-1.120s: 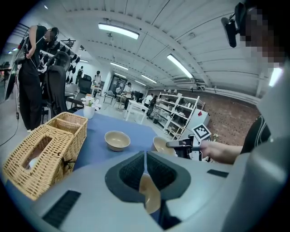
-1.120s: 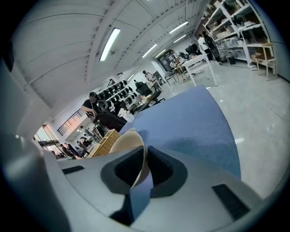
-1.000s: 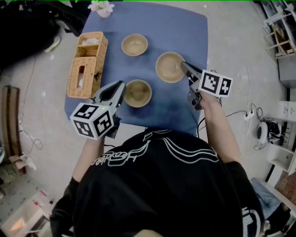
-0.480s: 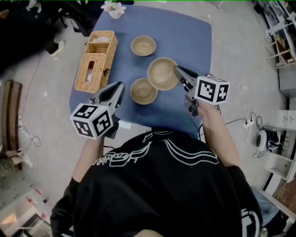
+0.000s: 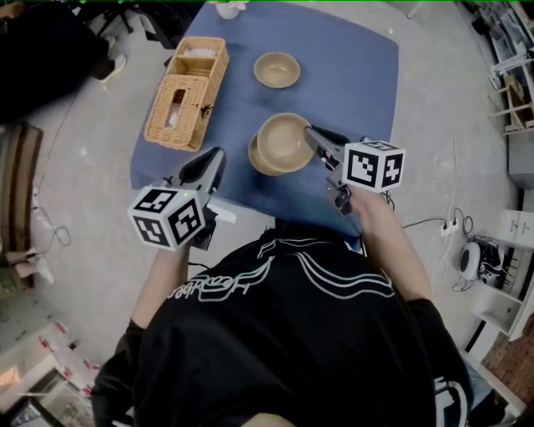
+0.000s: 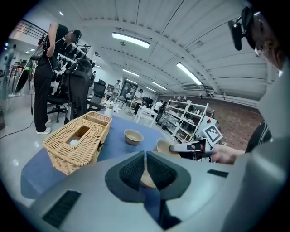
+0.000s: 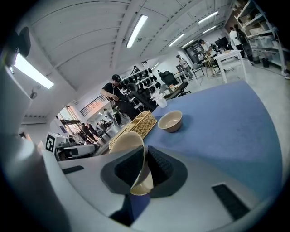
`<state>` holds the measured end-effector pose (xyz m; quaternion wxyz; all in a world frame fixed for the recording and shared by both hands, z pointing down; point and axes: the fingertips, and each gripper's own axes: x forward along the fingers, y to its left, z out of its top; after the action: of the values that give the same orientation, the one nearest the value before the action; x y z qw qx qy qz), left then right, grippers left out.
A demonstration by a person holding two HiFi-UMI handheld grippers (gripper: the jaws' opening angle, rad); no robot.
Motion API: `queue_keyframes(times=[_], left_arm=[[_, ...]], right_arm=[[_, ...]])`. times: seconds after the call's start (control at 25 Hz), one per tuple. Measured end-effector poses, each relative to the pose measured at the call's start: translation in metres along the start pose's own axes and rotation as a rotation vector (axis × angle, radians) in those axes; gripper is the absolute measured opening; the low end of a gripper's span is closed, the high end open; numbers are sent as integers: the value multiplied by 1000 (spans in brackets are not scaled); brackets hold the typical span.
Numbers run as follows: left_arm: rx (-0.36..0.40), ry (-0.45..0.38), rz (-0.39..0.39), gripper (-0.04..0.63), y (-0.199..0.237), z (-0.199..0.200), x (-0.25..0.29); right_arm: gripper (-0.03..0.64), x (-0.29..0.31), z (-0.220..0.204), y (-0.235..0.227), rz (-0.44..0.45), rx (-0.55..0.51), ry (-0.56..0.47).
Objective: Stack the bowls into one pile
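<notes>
Three tan bowls are on the blue table (image 5: 350, 75). My right gripper (image 5: 310, 136) is shut on the rim of the large bowl (image 5: 285, 140) and holds it tilted, partly over the near bowl (image 5: 255, 159). In the right gripper view the held bowl's rim (image 7: 129, 145) stands pinched between the pads of the right gripper (image 7: 145, 165). The small bowl (image 5: 277, 70) sits alone at the far side. At the table's near left edge my left gripper (image 5: 214, 158) is shut with nothing in it, left of the near bowl. The left gripper view shows the left gripper (image 6: 145, 170) with its pads together.
A wicker basket (image 5: 188, 92) stands on the table's left side, also seen as the basket (image 6: 77, 142) in the left gripper view. A white pot (image 5: 227, 8) sits at the far edge. People and office chairs stand beyond the table, shelves to the right.
My right gripper has carried the large bowl leftward from the table's right part until it overlaps the near bowl. The left gripper has stayed shut near the table's front left edge.
</notes>
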<state>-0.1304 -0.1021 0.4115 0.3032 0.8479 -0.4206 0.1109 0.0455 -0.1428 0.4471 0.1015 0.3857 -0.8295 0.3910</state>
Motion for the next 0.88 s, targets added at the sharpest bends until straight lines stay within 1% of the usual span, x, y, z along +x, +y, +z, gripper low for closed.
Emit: queue_keyframes(times=[0.16, 0.52, 0.88], left_arm=[[-17, 2, 17, 35, 7, -9, -8], [-25, 18, 33, 35, 16, -23, -15], [-43, 18, 38, 35, 20, -29, -19]], right_arm=[[52, 10, -19, -2, -6, -3, 45], [52, 33, -44, -6, -11, -12, 103], [54, 47, -52, -8, -36, -101, 121]])
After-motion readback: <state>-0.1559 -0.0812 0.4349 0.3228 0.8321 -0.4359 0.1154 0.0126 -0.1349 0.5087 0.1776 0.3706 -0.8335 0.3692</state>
